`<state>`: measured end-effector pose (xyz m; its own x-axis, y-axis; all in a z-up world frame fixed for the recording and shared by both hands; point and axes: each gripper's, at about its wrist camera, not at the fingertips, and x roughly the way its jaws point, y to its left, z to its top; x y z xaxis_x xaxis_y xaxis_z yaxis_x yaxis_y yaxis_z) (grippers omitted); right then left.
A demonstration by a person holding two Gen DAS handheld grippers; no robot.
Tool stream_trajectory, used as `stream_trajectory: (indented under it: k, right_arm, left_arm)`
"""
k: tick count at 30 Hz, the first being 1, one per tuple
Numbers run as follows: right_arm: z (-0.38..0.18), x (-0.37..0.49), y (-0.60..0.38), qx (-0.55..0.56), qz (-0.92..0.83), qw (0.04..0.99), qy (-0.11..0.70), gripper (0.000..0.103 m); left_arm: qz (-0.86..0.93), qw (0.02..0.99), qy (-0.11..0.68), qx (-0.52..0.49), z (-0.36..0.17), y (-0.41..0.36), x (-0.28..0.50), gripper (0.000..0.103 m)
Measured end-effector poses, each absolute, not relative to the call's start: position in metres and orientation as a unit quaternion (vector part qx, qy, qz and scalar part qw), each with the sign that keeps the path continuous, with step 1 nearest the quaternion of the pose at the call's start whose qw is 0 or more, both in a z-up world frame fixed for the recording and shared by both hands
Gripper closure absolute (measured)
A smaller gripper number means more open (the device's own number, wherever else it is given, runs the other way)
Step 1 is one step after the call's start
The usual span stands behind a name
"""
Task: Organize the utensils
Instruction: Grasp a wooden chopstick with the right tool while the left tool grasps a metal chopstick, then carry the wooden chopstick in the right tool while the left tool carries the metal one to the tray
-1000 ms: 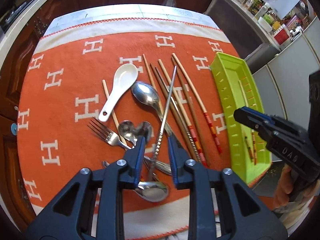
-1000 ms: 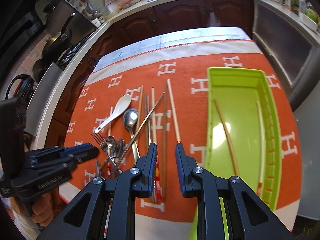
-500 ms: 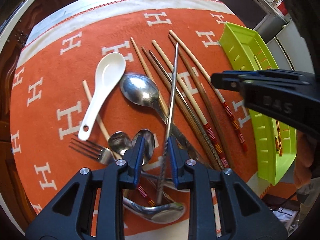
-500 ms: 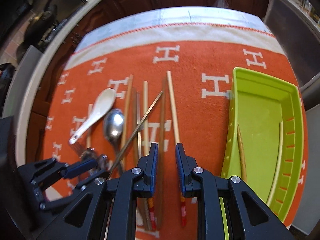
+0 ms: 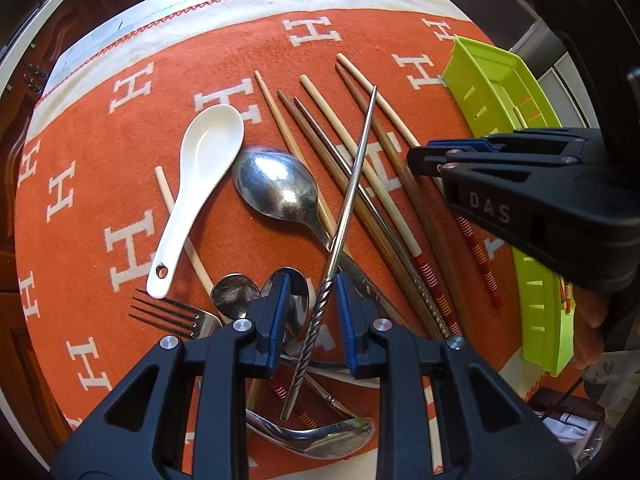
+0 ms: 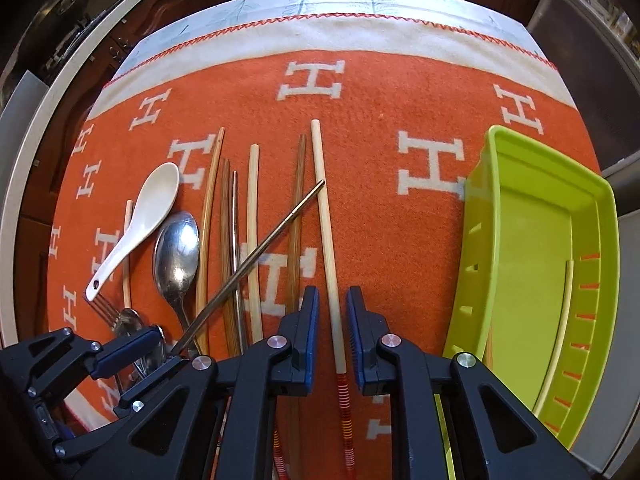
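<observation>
— What is seen from the left?
— Bare orange cloth (image 5: 100, 184) at the left edge; the left gripper (image 5: 308, 312), jaws apart, straddles a metal chopstick (image 5: 348, 208).
— And rightward?
— The right gripper (image 6: 332, 336), parted, flanks a pale chopstick (image 6: 326, 232); the green tray (image 6: 532, 240) is set at the edge.

Our left tool (image 5: 310, 316) and right tool (image 6: 332, 328) are black plastic frames with blue ribbed pads (image 5: 278, 312) and silver screws. The right tool carries white "DAS" lettering.
</observation>
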<state>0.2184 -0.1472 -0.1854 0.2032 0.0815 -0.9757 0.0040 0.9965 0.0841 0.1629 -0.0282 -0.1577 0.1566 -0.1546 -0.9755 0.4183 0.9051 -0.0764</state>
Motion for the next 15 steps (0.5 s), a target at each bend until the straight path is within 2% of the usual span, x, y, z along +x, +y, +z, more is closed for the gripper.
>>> stream_trajectory:
  k: [3, 6, 9, 15]
  right_arm:
    - [-0.185, 0.216, -0.144, 0.028, 0.019, 0.782, 0.622, 0.096]
    - [-0.185, 0.214, -0.141, 0.035, 0.018, 0.785, 0.618, 0.098]
    - [-0.183, 0.209, -0.147, 0.068, 0.023, 0.781, 0.620, 0.098]
    - [-0.171, 0.190, -0.172, 0.142, 0.047, 0.781, 0.607, 0.098]
  left_arm:
    - [-0.190, 0.751, 0.623, 0.111, -0.158, -0.032, 0.163, 0.084]
    - [-0.182, 0.748, 0.628, 0.110, -0.161, -0.037, 0.168, 0.093]
    - [-0.182, 0.745, 0.633, 0.100, -0.160, -0.039, 0.171, 0.098]
    - [-0.179, 0.747, 0.636, 0.070, -0.152, -0.038, 0.172, 0.099]
